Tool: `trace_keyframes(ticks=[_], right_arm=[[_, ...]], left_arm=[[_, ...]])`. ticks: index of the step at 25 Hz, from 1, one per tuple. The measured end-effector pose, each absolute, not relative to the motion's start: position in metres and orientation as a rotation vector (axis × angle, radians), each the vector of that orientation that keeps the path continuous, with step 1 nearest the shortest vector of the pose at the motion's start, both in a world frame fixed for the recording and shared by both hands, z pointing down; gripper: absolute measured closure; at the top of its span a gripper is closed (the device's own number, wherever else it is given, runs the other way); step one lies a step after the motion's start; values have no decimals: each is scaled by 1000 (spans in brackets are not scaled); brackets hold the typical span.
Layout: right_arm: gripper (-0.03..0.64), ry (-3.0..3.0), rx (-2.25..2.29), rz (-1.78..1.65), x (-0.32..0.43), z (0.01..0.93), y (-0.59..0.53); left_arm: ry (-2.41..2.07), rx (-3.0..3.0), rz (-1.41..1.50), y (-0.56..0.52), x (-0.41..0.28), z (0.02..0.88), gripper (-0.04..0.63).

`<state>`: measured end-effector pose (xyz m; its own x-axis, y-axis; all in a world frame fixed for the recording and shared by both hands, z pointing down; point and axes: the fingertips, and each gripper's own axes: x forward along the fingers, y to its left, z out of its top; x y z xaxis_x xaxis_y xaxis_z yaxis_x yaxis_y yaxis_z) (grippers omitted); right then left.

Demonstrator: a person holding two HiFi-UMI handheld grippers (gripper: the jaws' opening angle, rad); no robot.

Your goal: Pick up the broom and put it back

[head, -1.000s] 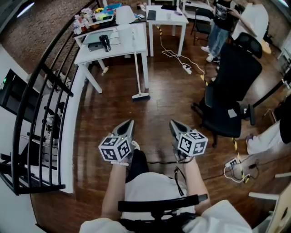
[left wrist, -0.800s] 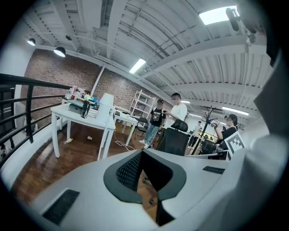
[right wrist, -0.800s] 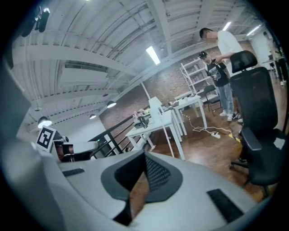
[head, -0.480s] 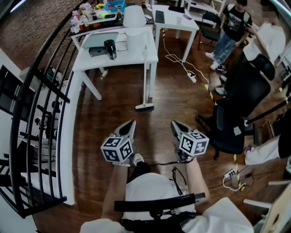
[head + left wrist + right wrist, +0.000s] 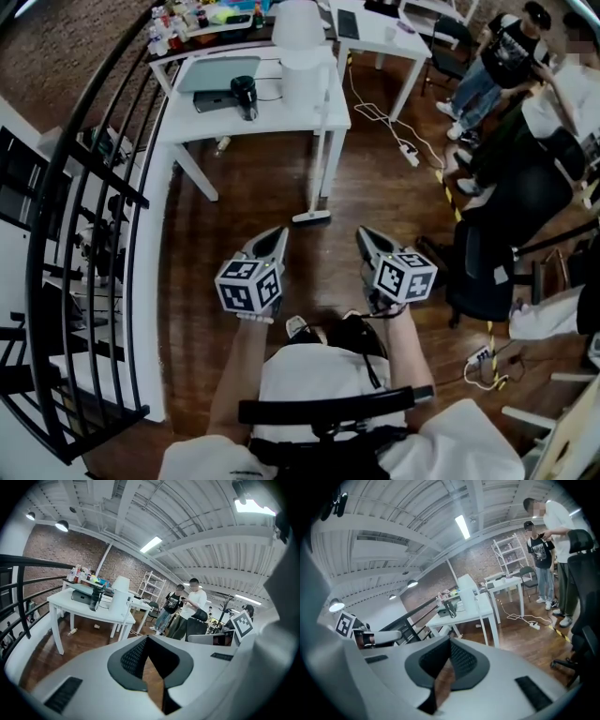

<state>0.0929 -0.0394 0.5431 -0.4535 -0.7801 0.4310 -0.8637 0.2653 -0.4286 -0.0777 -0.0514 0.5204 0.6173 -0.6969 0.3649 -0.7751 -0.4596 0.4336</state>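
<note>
Head view, with both gripper views. The broom (image 5: 310, 217) stands on the wooden floor (image 5: 234, 202). Its brush head rests on the boards at the foot of the leg under the near right corner of the white counter (image 5: 281, 117), and its pale handle rises along that leg towards the counter's edge. A grey laptop (image 5: 225, 73) and a dark cup (image 5: 246, 97) lie on the counter's top. A black railing (image 5: 94, 187) curves along the left of the scene, and a black office chair (image 5: 487, 272) stands on the right.

The left tool (image 5: 278, 232) and the right tool (image 5: 364, 234) are held side by side in front of the person, both pointing towards the counter and both well apart from the broom. In each gripper view the jaws meet at the tips with nothing between them, so both tools are closed and empty.

Progress, as judged from this arrangement: no step of the task is complete. The broom is untouched. Still to do are the approach, the opening of a tool, a grip on the handle, the lift and the carry. Where the broom belongs cannot be told from these views.
</note>
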Motion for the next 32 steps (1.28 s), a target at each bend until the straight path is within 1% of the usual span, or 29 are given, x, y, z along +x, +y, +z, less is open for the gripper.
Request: trace_keyframes(ticks=[10, 27, 32], right_arm=[[607, -2354, 1530, 950, 94, 559, -107], [604, -2457, 1358, 962, 154, 573, -269], [592, -2471, 1324, 953, 152, 580, -303]], left_arm=[[-1180, 2237, 222, -110, -73, 537, 603], [-1328, 2139, 236, -249, 1, 542, 603], [-1311, 2130, 252, -274, 12, 552, 603]])
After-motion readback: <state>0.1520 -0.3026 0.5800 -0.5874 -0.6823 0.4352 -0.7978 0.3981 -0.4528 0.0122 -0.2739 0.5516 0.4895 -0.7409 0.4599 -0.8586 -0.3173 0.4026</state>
